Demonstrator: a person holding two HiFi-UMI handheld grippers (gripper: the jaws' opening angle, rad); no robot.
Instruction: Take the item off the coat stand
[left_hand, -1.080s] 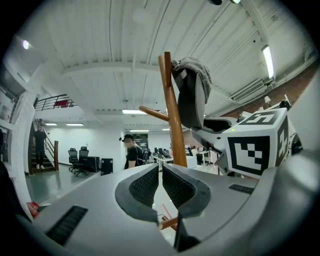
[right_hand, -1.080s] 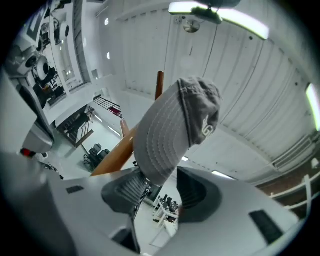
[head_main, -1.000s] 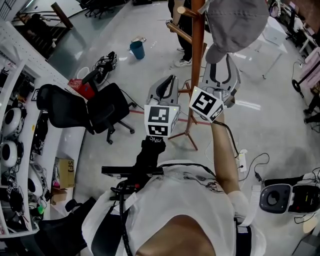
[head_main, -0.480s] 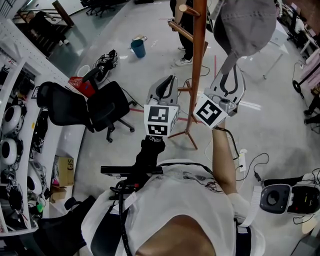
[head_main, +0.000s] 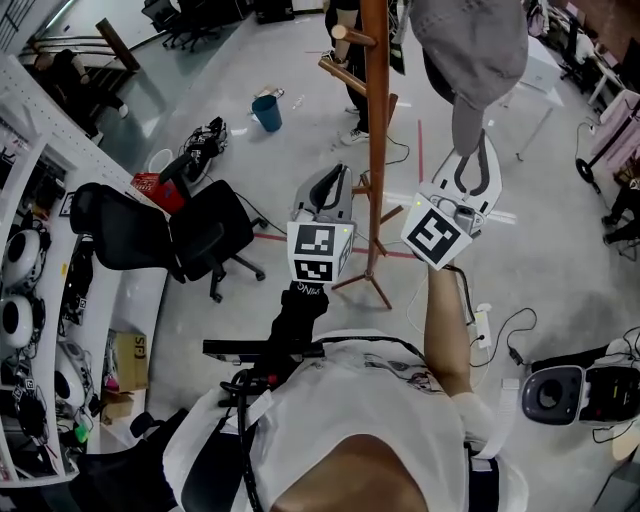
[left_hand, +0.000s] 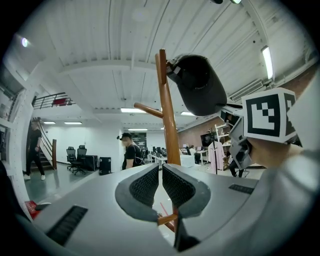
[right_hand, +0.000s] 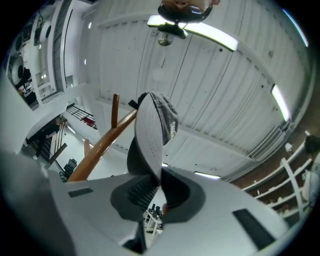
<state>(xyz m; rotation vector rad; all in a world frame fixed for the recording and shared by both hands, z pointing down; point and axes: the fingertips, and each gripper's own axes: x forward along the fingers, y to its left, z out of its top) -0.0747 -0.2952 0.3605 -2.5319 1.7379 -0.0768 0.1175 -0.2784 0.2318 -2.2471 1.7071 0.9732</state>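
On stand (head_main: 376, 120) top, cap (head_main: 470, 50) not yet lifted; right gripper (head_main: 470, 152) closing on brim (right_hand: 150, 145); left gripper (head_main: 338, 175) jaws together, empty.

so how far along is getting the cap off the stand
Done: the right claw is at the cap, with the brim between its jaws. In hand: those jaws are closing on the brim. Left: lifting the cap clear, since it hangs on the top of the coat stand. The left claw is shut and empty.
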